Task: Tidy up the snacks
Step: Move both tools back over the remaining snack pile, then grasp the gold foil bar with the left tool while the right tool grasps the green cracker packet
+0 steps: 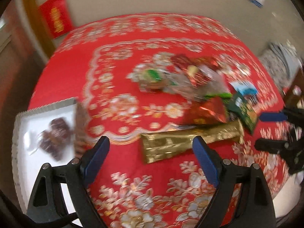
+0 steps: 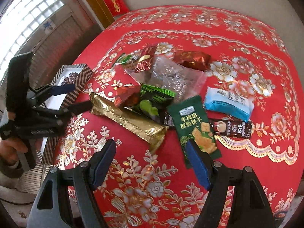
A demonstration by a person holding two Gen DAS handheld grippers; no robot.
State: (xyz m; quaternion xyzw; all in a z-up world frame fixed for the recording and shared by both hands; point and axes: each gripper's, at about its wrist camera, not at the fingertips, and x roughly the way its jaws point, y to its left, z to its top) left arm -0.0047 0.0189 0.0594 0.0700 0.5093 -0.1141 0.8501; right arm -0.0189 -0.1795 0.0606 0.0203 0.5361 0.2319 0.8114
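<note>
Evidently both claws (image 1: 151,148) (image 2: 151,153) gape over blurred snacks (image 2: 152,87).

Left gripper (image 1: 151,147) fingers spread wide, empty; right gripper (image 2: 151,153) likewise.

**Surfaces: mostly foil and film on embossed cloth**

Tablecloth (image 2: 237,43): red, embossed, metallic gold/silver floral print, slight sheen. Gold packet (image 2: 131,119): crinkled foil, highly reflective. Clear bag (image 2: 171,76): transparent plastic film, wrinkled. Green cracker packet (image 2: 193,125): printed plastic, semi-matt. Blue-white packet (image 2: 228,102): smooth, soft-gloss film. Striped box (image 2: 79,83): looks like card, white smooth interior. Right gripper (image 2: 152,161): matt black plastic, blue pads (image 2: 197,165), bare metal pins.
</note>
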